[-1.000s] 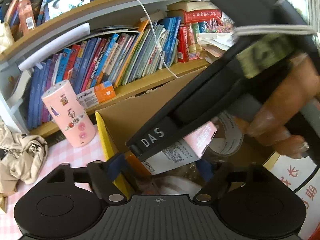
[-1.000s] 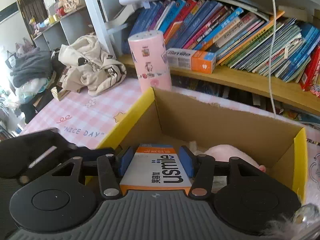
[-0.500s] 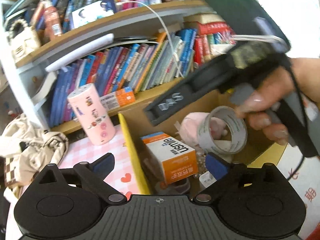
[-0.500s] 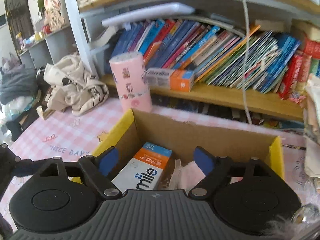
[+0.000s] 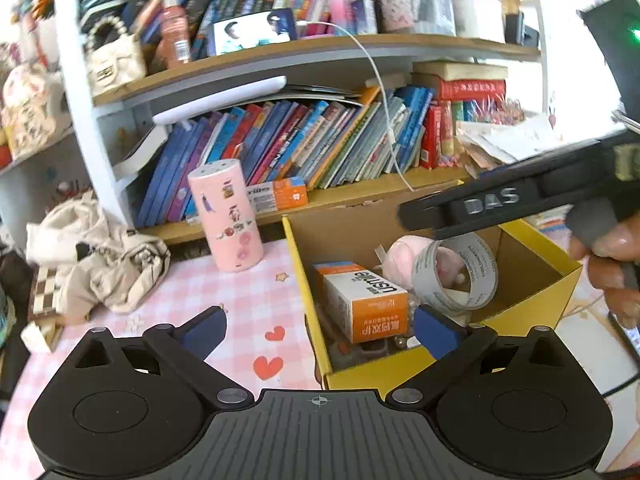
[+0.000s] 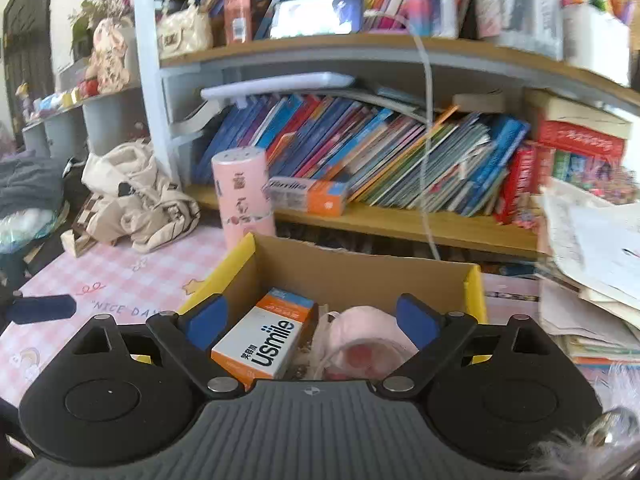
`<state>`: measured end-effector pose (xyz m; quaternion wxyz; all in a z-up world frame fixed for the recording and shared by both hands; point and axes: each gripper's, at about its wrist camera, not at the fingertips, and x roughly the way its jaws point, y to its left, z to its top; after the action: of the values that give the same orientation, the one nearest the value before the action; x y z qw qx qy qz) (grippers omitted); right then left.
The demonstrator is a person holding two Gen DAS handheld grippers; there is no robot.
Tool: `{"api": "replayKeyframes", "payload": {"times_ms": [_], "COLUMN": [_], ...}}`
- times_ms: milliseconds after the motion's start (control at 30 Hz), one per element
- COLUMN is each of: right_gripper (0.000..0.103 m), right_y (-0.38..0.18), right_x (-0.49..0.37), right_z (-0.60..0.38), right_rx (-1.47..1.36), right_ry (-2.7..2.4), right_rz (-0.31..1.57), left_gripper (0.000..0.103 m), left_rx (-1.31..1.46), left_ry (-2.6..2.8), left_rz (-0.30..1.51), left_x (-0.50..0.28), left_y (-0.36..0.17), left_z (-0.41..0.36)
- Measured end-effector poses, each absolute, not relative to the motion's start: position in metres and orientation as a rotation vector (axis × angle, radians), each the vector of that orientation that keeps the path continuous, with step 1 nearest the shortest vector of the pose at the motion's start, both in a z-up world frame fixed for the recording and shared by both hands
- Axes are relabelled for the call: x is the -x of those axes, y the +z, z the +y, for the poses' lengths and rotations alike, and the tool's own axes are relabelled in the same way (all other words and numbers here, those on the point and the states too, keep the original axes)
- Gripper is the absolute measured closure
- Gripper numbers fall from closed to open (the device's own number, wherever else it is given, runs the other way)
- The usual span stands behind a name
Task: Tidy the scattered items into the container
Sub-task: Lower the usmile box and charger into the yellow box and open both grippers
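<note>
A cardboard box with yellow rims stands on the pink checked tablecloth; it also shows in the right wrist view. Inside lie an orange-and-white usmile box, a roll of clear tape and a pink soft item. My left gripper is open and empty above the box's near left corner. My right gripper is open and empty above the box; its body crosses the left wrist view over the box.
A pink cylinder stands behind the box's left corner. A beige bag lies at the left. A bookshelf full of books and a hanging white cable are behind. Papers pile up at the right.
My right gripper has let go of the usmile box, opened and pulled back and up. My left gripper has also opened and drawn back from the box.
</note>
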<state>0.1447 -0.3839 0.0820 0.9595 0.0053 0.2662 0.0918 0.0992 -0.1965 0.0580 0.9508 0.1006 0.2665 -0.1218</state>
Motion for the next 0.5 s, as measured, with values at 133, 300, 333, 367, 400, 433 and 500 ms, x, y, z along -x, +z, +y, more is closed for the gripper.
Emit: {"api": "replayKeyframes", "payload": {"times_ms": [133, 300, 333, 367, 400, 433, 500], "right_gripper": [0.009, 0.009, 0.009, 0.009, 0.009, 0.009, 0.009], "right_y": [0.086, 0.082, 0.080, 0.078, 0.076, 0.073, 0.068], "right_x": [-0.118, -0.090, -0.085, -0.080, -0.076, -0.071, -0.062], "right_z": [-0.382, -0.371, -0.368, -0.365, -0.362, -0.360, -0.355], "right_rx": [-0.024, -0.018, -0.011, -0.007, -0.005, -0.004, -0.003], "right_ry": [0.133, 0.088, 0.080, 0.071, 0.060, 0.049, 0.025], "right_rz": [0.506, 0.517, 0.525, 0.530, 0.535, 0.540, 0.554], "left_gripper": [0.002, 0.002, 0.002, 0.002, 0.002, 0.002, 0.002], "left_rx": [-0.162, -0.120, -0.112, -0.106, -0.104, -0.103, -0.105], "left_ry": [-0.248, -0.242, -0.244, -0.246, -0.249, -0.251, -0.257], "left_rz": [0.552, 0.556, 0.556, 0.557, 0.558, 0.559, 0.564], "left_x": [-0.091, -0.081, -0.078, -0.076, -0.073, -0.071, -0.067], "left_y": [0.058, 0.058, 0.057, 0.057, 0.056, 0.055, 0.053], "left_z": [-0.182, -0.164, -0.161, -0.157, -0.154, -0.152, -0.146]}}
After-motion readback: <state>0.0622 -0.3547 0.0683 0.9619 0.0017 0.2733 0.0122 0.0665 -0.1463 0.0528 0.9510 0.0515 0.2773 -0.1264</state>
